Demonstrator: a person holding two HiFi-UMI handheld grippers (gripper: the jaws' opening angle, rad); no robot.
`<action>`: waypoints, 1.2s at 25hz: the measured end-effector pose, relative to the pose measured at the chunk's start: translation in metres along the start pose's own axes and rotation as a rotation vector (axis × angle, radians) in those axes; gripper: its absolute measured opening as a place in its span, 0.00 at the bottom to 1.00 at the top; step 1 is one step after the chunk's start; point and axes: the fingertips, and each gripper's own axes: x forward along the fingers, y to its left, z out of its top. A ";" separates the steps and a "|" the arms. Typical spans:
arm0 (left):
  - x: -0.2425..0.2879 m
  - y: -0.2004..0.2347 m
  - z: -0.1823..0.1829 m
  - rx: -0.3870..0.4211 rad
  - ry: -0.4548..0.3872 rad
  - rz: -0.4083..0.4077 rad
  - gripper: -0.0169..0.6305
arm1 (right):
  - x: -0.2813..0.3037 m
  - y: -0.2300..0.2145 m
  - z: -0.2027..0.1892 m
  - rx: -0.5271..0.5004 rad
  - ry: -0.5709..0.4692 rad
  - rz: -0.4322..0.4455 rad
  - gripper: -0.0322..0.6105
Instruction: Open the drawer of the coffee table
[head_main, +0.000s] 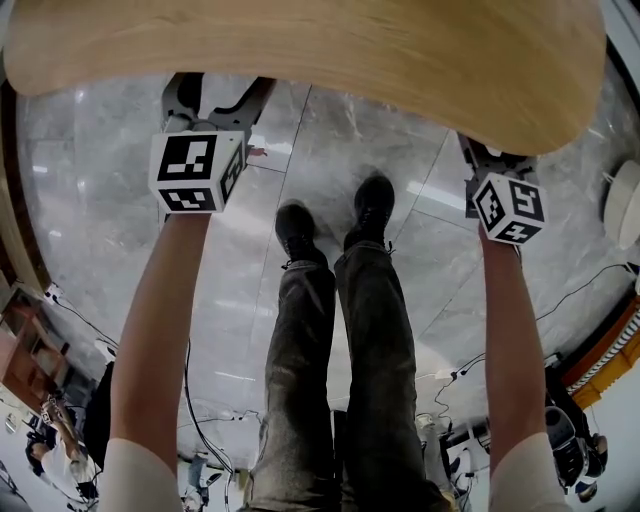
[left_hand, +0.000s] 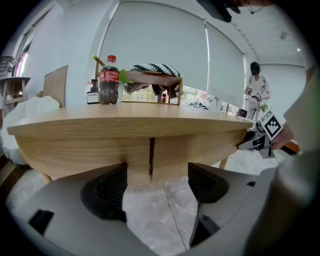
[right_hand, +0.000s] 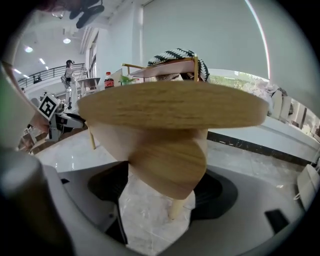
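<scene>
The left hand-held gripper (left_hand: 157, 186) and right hand-held gripper (right_hand: 165, 197) both gaped wide, empty, aimed at the drawer (left_hand: 200, 150) tucked just under the tabletop (left_hand: 125, 122). I'd pinch its lower lip and pull straight, level. A bottle (left_hand: 109, 80) up top could wobble; a leg (right_hand: 176, 207) sat near the right jaws.

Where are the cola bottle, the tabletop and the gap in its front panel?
cola bottle (left_hand: 109, 81), left gripper view, on its red label.
tabletop (head_main: 320, 50), head view, on bare wood near its middle.
gap (left_hand: 150, 157), left gripper view, midway up the dark slit.
</scene>
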 end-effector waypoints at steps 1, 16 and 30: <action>0.000 -0.002 0.000 0.002 0.001 -0.008 0.61 | -0.001 0.000 0.000 -0.006 -0.001 0.000 0.66; 0.002 -0.003 -0.011 0.033 0.025 -0.005 0.61 | -0.010 -0.003 -0.011 -0.158 0.047 0.071 0.48; 0.000 -0.003 -0.008 0.105 0.036 -0.122 0.61 | -0.014 -0.006 -0.013 -0.315 0.097 0.174 0.36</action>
